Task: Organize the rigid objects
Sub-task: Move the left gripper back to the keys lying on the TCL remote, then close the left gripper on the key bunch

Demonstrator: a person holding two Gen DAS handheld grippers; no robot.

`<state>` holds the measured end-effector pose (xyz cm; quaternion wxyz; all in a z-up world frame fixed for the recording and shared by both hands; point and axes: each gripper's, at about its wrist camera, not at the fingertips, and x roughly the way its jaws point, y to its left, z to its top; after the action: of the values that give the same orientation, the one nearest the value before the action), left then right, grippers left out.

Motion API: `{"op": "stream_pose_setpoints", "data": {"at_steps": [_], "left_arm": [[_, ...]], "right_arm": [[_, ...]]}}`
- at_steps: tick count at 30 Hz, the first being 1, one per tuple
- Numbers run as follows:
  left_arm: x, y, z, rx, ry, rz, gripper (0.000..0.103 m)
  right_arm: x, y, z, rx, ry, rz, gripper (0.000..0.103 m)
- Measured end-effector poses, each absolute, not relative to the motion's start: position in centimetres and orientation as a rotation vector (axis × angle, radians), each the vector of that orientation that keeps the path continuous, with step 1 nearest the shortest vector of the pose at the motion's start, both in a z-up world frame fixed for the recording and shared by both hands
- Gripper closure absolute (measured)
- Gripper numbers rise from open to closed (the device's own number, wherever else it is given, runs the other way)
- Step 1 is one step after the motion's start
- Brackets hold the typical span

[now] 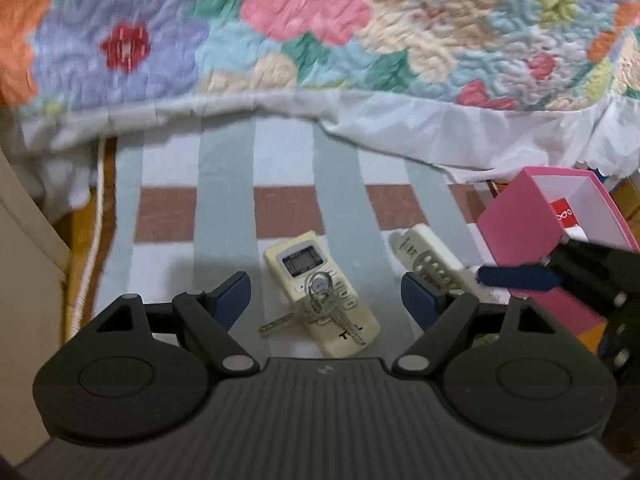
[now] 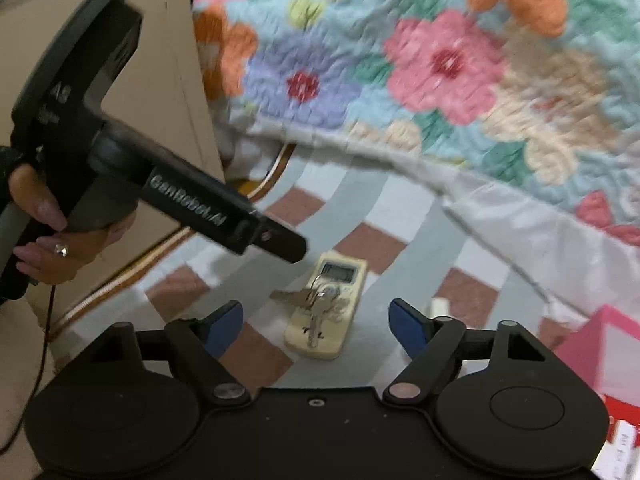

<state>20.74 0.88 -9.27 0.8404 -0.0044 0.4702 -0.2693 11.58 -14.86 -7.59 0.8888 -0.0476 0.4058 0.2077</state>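
1. second white remote (image 1: 430,258) partly hidden behind the right gripper (image 1: 496,276); pink cardboard box (image 1: 536,220) cut off at the frame edge.
2. striped checked mat (image 1: 228,168) lies open ahead, floral quilt (image 1: 320,28) edging it.
3. cream remote control (image 1: 320,292) with silver keys (image 1: 320,304) on top sits between the left gripper (image 1: 326,298) fingers, both grippers spread wide, untouched.

cream remote (image 1: 322,294), pink box (image 1: 532,240) – floral quilt (image 1: 320,24)
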Motion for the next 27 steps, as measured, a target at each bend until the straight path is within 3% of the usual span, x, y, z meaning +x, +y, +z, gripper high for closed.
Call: {"op": "stream_pose_setpoints", "data": {"at_steps": [7, 14, 17, 21, 27], "left_arm": [[21.9, 0.5, -13.5, -0.034, 1.032, -0.576, 0.026], [22.3, -0.9, -15.5, -0.021, 0.997, -0.604, 0.051], [22.7, -1.4, -16.3, -0.020, 1.008, -0.621, 0.080], [22.4, -1.8, -16.6, 0.017, 0.995, -0.605, 0.098], [22.5, -0.9, -16.2, -0.122, 1.052, -0.650, 0.102]], "right_arm": [[13.5, -13.7, -12.2, -0.087, 0.879, 0.424, 0.029], [14.7, -12.3, -14.8, -0.140, 0.868, 0.415, 0.036], [14.7, -11.8, -15.2, -0.154, 0.869, 0.422, 0.039], [14.6, -11.8, -15.4, -0.166, 0.849, 0.419, 0.040], [15.0, -12.5, -15.8, -0.127, 0.847, 0.395, 0.040]]}}
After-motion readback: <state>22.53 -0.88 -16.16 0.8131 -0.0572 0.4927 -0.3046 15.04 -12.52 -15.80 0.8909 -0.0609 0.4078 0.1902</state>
